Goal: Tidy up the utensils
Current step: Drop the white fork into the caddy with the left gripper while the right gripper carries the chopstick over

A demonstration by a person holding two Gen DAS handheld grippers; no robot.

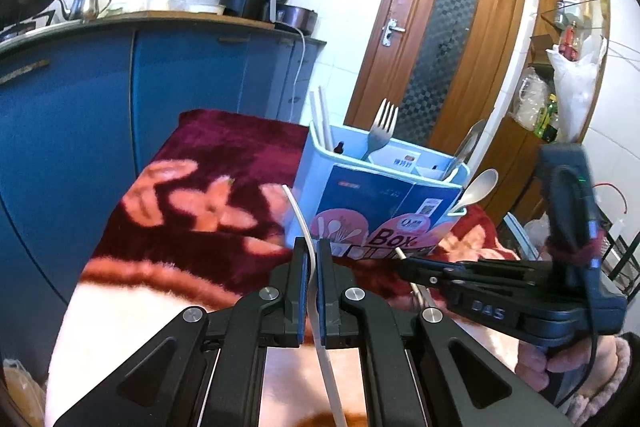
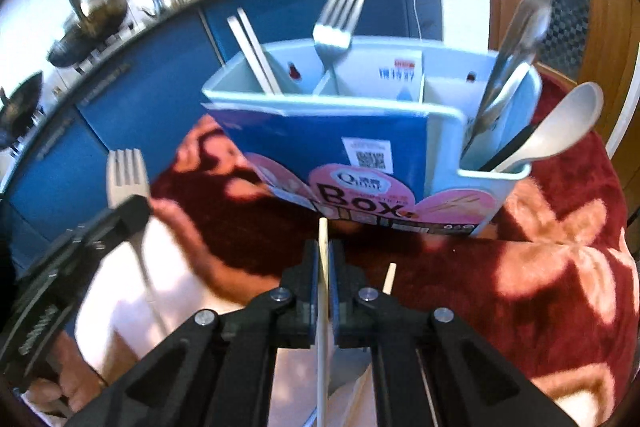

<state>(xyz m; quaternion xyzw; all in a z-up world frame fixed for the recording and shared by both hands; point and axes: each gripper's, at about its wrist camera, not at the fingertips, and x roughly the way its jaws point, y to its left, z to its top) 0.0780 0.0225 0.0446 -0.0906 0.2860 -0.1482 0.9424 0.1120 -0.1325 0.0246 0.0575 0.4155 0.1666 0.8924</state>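
A light blue utensil box with several compartments stands on a red flowered blanket. Two chopsticks lean in its left compartment and a metal fork stands in the middle one. A long metal utensil and a white spoon stick out on the right. My left gripper is shut on a pale fork, seen edge-on in the left wrist view and held tines up left of the box. My right gripper is shut on a pale chopstick just in front of the box. Another chopstick lies beside it.
Blue kitchen cabinets run behind the blanket, with a kettle, pans and appliances on the counter above. A wooden door stands behind the box. Shelves with bags fill the right edge. A hand in a pink sleeve holds the right gripper.
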